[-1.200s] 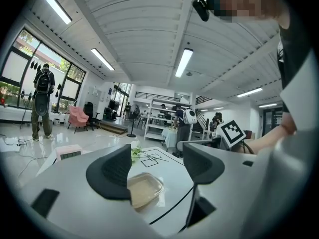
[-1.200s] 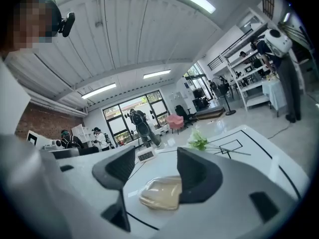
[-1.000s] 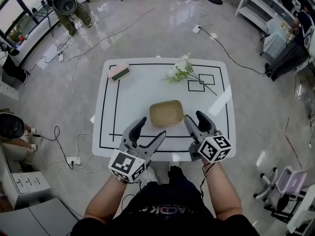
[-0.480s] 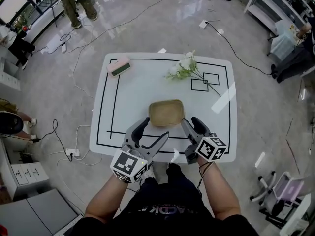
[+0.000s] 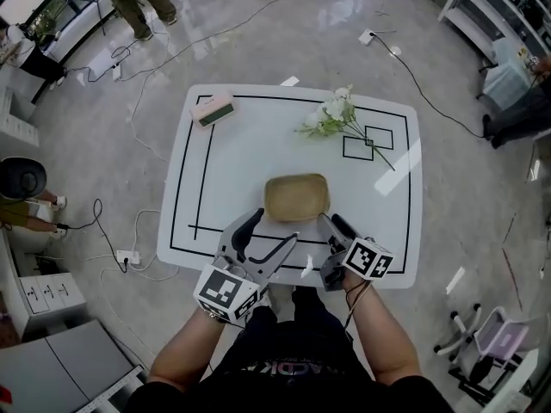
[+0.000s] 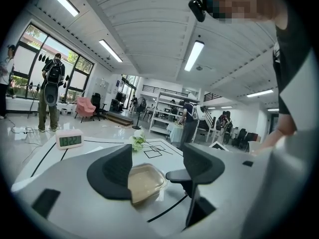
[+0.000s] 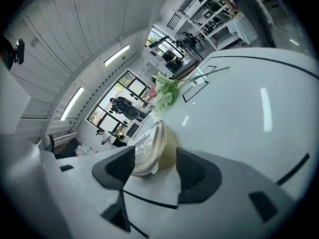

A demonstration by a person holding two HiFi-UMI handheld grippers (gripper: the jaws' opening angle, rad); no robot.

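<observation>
A shallow tan container with a clear lid (image 5: 296,197) lies on the white table (image 5: 232,162), near its front middle. My left gripper (image 5: 274,227) is open just in front of the container's near left corner, not touching it; in the left gripper view the container (image 6: 145,182) shows between the wide-apart jaws of my left gripper (image 6: 155,159). My right gripper (image 5: 332,224) sits at the container's near right corner, rolled onto its side. It is open, and the container (image 7: 153,150) fills the gap of the right gripper (image 7: 154,167) without visible contact.
A bunch of white flowers (image 5: 336,114) lies at the table's far right beside small black squares. A pink digital clock (image 5: 213,108) stands at the far left corner. Black lines (image 5: 201,183) frame the tabletop. Cables run over the floor; people stand far off.
The right gripper has rolled sideways and dropped low beside the container, so its view is tilted. The left gripper has edged a little closer to the container. Nothing was grasped.
</observation>
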